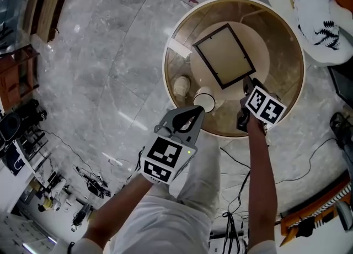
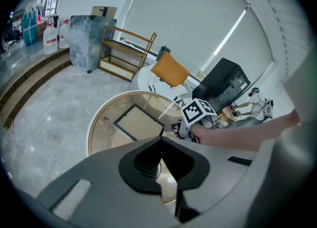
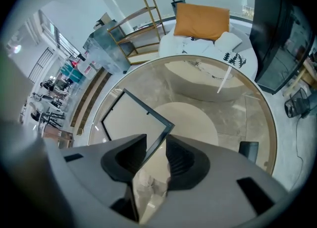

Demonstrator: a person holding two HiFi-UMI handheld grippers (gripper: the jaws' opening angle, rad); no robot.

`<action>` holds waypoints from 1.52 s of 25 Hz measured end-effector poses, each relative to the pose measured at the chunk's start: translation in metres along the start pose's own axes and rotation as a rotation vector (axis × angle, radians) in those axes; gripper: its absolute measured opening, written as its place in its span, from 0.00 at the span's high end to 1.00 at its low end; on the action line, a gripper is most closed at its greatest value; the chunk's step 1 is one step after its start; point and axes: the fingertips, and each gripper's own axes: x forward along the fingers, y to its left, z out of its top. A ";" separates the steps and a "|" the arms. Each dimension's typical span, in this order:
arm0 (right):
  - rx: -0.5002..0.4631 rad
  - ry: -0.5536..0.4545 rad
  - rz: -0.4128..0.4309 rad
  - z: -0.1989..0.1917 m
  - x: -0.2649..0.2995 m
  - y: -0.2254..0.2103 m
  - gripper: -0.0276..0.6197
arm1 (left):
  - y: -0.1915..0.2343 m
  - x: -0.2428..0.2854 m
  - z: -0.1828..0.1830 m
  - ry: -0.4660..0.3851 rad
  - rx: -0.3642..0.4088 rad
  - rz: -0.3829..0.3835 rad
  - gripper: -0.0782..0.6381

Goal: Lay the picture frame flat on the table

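Note:
The black-edged picture frame (image 1: 223,55) lies on the round glass table (image 1: 287,104), pale backing up, and looks flat or close to it. It also shows in the left gripper view as the frame (image 2: 138,120) and in the right gripper view as the frame (image 3: 131,118). My right gripper (image 1: 246,84) is at the frame's near corner. Its jaws (image 3: 156,145) stand open, the frame's edge runs between them, and a gap shows beside it. My left gripper (image 1: 198,109) hovers at the table's front rim, its tips (image 2: 161,140) together and holding nothing.
A white cup (image 1: 204,102) and a pale round object (image 1: 181,86) sit on the table's near left, and a small dark object (image 3: 247,148) lies to the right. A white seat with an orange cushion (image 3: 200,19) stands beyond the table. Cables (image 1: 237,164) run over the marble floor.

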 end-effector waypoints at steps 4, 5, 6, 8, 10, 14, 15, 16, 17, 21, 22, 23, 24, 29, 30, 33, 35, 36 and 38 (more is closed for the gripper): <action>-0.021 -0.038 0.023 0.002 -0.038 0.018 0.81 | -0.008 -0.022 0.013 -0.018 0.030 -0.009 0.88; -0.031 -0.047 0.026 0.003 -0.050 0.024 0.83 | -0.010 -0.029 0.017 -0.022 0.037 -0.010 0.88; -0.043 -0.055 0.025 0.004 -0.062 0.029 0.84 | -0.012 -0.035 0.020 -0.024 0.045 -0.009 0.88; -0.074 -0.072 0.018 0.006 -0.087 0.039 0.89 | -0.017 -0.051 0.028 -0.031 0.059 -0.007 0.88; -0.103 -0.092 0.010 0.009 -0.113 0.050 0.92 | -0.021 -0.067 0.037 -0.041 0.076 -0.007 0.88; -0.135 -0.146 0.013 0.018 -0.165 0.075 0.93 | -0.029 -0.102 0.052 -0.057 0.113 -0.016 0.88; -0.136 -0.160 0.016 0.020 -0.178 0.081 0.93 | -0.031 -0.110 0.054 -0.058 0.119 -0.018 0.88; -0.136 -0.173 0.019 0.021 -0.192 0.088 0.93 | -0.033 -0.119 0.057 -0.060 0.124 -0.020 0.88; -0.135 -0.184 0.022 0.021 -0.206 0.094 0.93 | -0.035 -0.129 0.059 -0.063 0.128 -0.022 0.88; -0.146 -0.237 0.035 0.024 -0.259 0.118 0.93 | -0.042 -0.161 0.073 -0.102 0.150 -0.018 0.88; -0.150 -0.252 0.038 0.023 -0.272 0.122 0.93 | -0.045 -0.168 0.076 -0.112 0.158 -0.018 0.88; -0.154 -0.266 0.040 0.023 -0.285 0.125 0.93 | -0.050 -0.175 0.078 -0.122 0.167 -0.022 0.88; -0.158 -0.279 0.040 0.021 -0.299 0.128 0.93 | -0.055 -0.183 0.080 -0.131 0.177 -0.027 0.88; -0.182 -0.336 0.036 0.012 -0.365 0.146 0.93 | -0.070 -0.226 0.095 -0.181 0.211 -0.035 0.88; -0.189 -0.350 0.034 0.010 -0.377 0.147 0.93 | -0.073 -0.233 0.097 -0.191 0.216 -0.033 0.88; -0.209 -0.390 0.028 0.001 -0.410 0.149 0.93 | -0.084 -0.251 0.104 -0.223 0.237 -0.033 0.88; -0.229 -0.418 0.023 -0.005 -0.429 0.152 0.93 | -0.090 -0.263 0.108 -0.244 0.248 -0.038 0.88; -0.241 -0.432 0.021 -0.008 -0.438 0.155 0.93 | -0.093 -0.268 0.109 -0.251 0.254 -0.041 0.88; -0.267 -0.460 0.016 -0.013 -0.454 0.159 0.93 | -0.098 -0.277 0.112 -0.261 0.270 -0.047 0.88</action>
